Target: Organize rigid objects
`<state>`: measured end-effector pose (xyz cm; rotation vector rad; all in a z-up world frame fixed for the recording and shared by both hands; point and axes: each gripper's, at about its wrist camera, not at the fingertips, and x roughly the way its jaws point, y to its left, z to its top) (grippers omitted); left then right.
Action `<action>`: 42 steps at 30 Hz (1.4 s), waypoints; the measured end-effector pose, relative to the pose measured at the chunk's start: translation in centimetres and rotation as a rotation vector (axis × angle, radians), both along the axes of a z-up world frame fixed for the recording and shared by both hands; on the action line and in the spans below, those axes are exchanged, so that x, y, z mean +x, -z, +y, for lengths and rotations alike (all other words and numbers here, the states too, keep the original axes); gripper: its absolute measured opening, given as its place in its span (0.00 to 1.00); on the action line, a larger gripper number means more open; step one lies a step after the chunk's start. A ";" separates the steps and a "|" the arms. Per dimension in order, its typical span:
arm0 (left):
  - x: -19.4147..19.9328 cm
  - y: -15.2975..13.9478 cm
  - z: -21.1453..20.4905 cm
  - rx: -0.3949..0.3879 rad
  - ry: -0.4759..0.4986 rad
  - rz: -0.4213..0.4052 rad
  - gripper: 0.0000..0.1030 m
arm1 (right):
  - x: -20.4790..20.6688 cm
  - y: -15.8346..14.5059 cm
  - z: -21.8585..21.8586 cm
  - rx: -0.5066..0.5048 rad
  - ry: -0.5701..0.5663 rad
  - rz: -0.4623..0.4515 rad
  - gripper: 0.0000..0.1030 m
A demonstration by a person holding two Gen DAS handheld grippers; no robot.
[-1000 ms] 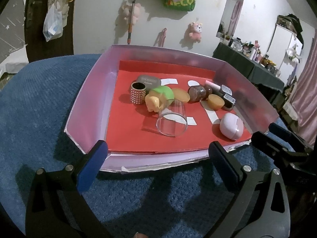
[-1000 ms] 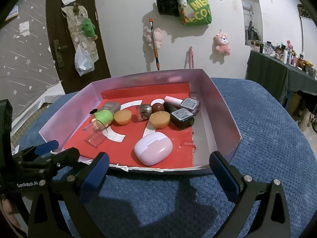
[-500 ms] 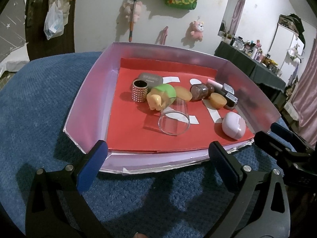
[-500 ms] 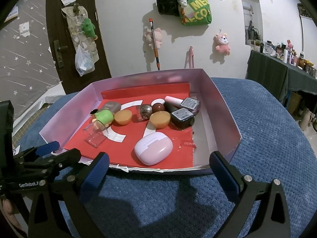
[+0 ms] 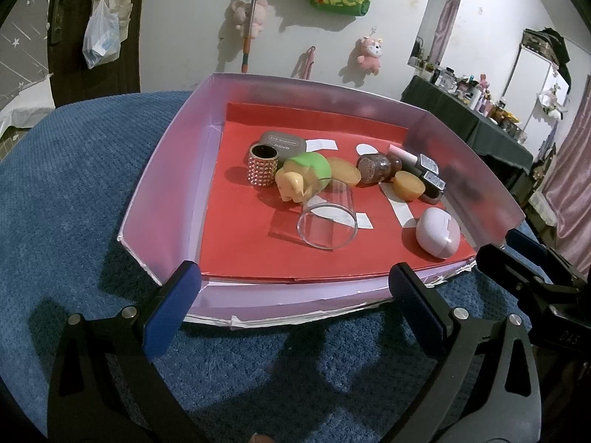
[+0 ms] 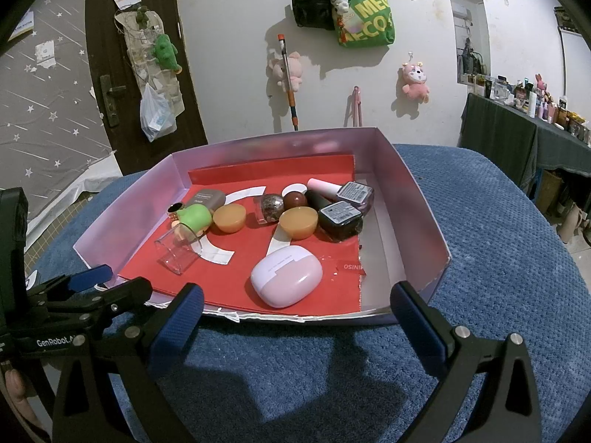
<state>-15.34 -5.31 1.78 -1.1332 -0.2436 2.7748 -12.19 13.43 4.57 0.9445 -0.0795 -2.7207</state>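
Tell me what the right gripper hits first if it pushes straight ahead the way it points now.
Probably the low front wall of the pink box, which lies right across the open right gripper. If it cleared that edge, the lilac oval case would come next. Depth is hard to judge.

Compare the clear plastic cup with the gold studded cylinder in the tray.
The clear plastic cup lies tipped on its side; the gold studded cylinder stands upright. The cup is see-through and smooth; the cylinder is opaque, covered in studs, dark inside. The cup looks wider. Both are open-topped and sit on the red liner of the pink tray.
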 end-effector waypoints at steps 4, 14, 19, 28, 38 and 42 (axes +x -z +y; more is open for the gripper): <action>0.0 0.0 0.0 0.000 0.000 0.000 1.00 | 0.0 0.0 0.0 0.001 0.000 0.000 1.00; 0.0 0.1 -0.1 0.002 -0.002 -0.004 1.00 | 0.0 0.0 0.0 0.001 0.000 0.000 1.00; 0.0 0.1 0.0 -0.004 -0.003 -0.003 1.00 | 0.0 0.1 0.0 0.004 0.002 -0.001 1.00; 2.0 -1.3 1.1 -0.073 0.024 0.040 1.00 | 0.8 -1.0 1.4 -0.067 0.023 0.007 1.00; 4.4 -1.6 1.4 -0.062 0.048 0.003 1.00 | 3.3 -0.6 1.8 -0.028 -0.031 -0.085 1.00; 4.9 -0.9 1.4 -0.057 0.049 -0.028 1.00 | 4.1 0.9 2.0 0.006 -0.034 -0.163 1.00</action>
